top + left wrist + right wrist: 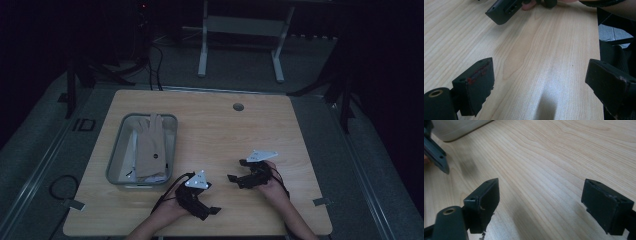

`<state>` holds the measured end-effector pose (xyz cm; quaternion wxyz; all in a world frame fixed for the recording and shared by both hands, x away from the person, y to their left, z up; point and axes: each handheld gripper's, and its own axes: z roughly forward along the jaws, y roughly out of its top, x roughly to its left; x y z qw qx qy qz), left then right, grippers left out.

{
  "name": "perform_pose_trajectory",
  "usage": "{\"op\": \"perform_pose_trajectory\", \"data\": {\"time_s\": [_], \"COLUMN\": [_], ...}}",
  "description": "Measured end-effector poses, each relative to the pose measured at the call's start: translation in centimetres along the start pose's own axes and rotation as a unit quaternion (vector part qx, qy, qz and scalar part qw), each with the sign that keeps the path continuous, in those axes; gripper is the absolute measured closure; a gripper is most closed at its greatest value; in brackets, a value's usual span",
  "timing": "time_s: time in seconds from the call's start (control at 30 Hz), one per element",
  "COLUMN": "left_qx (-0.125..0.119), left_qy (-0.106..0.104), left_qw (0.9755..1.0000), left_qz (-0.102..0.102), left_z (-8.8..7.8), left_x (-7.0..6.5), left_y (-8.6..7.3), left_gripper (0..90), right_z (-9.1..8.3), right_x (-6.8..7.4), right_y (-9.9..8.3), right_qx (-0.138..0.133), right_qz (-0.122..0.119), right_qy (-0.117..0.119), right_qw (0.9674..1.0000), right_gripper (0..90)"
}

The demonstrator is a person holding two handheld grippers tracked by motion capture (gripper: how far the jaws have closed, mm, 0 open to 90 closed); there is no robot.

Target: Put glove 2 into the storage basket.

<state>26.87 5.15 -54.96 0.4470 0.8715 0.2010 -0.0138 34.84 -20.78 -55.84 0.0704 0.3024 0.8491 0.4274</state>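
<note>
A grey tray (116, 159) sits on the left half of the wooden table (225, 130), with a beige glove (151, 145) lying in it over something white. My left gripper (210, 212) rests low near the front edge, right of the tray, and points to the right. In its own view its jaws (540, 72) stand wide apart over bare wood. My right gripper (237, 170) lies a little further right and points left toward the tray. It is open too (541, 192), with nothing between the jaws. The tray's corner (456, 130) shows ahead of it.
A round cable hole (238, 106) lies near the table's far edge. A white table frame (240, 30) stands on the floor behind, and cables (62, 187) trail at the left. The table's right edge (599, 50) runs close to my left gripper.
</note>
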Motion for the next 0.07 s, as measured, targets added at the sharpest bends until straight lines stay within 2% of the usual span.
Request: {"op": "perform_pose_trajectory", "data": {"time_s": [0.07], "left_qx": [0.002], "left_qy": [0.000], "left_qw": [1.0000], "left_qz": [0.002], "left_z": [0.06], "left_x": [-0.02], "left_y": [-0.01], "left_gripper": [8.7], "right_z": [0.00], "right_x": [-0.01], "right_y": [-0.03], "right_qx": [0.000], "right_qz": [-0.001], "right_qy": [0.001], "right_qw": [1.0000], "right_gripper": [14.7]}}
